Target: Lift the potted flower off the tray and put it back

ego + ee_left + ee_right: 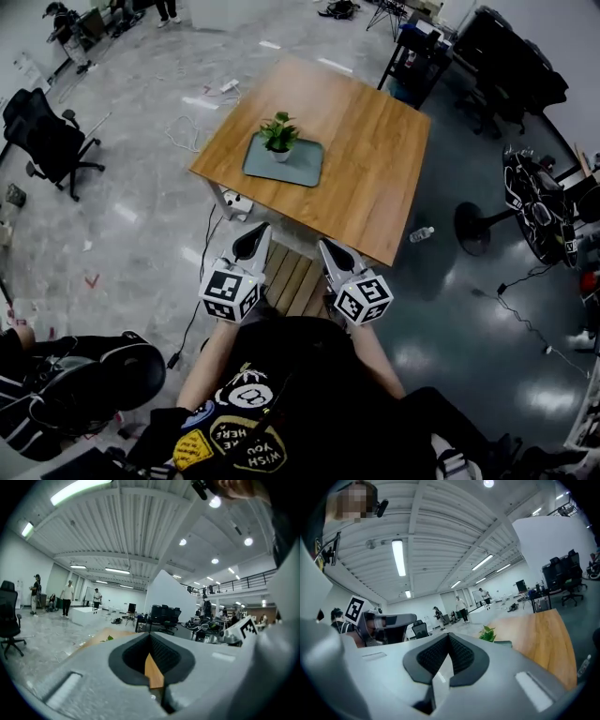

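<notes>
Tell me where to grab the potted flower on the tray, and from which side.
I'd grip the small white pot, not the leaves: it stands upright on the tray, and the foliage spreads out above its rim. Come in level from the table's near edge, one pad on each side of the pot, below the leaves.

The only words I can read stand on a yellow patch (pixel 246 448) at the bottom of the head view, on the person's black shirt (pixel 300 375): upside down, WISH, YOU and HERE. The cubes on the left gripper (pixel 259 231) and right gripper (pixel 324 244) carry black-and-white square markers, patterns without letters. Other print is too small for me to read.
</notes>
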